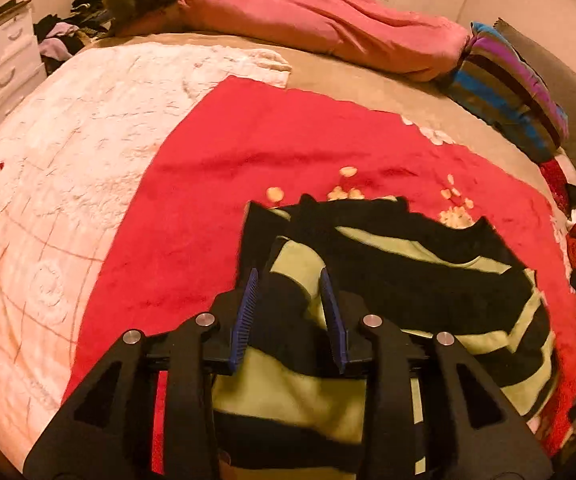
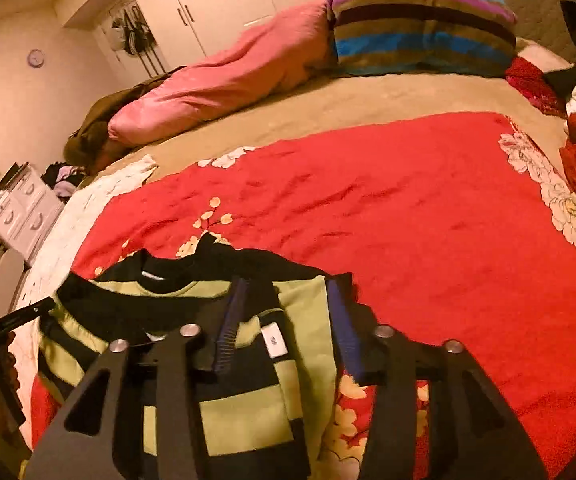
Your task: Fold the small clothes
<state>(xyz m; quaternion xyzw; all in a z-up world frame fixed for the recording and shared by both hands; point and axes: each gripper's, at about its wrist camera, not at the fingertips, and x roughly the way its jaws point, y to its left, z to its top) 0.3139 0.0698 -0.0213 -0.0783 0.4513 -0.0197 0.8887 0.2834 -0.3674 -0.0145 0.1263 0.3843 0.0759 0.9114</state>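
Lying beneath both tools: striped sweater [image 1: 427, 280], black and lime, on red blanket [image 1: 248, 152] | left gripper [image 1: 289, 280] fingers apart, fabric between | right gripper [image 2: 286, 292] likewise spread | bed; pink pillow [image 2: 216, 88]; white wardrobe [image 2: 216, 0].

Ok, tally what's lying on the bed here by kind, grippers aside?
Striped garments being folded: 1, the black and green top
Blankets spread flat: 2, the red floral blanket and the white blanket
Pillows: 2, the pink pillow and the striped pillow
Total: 5
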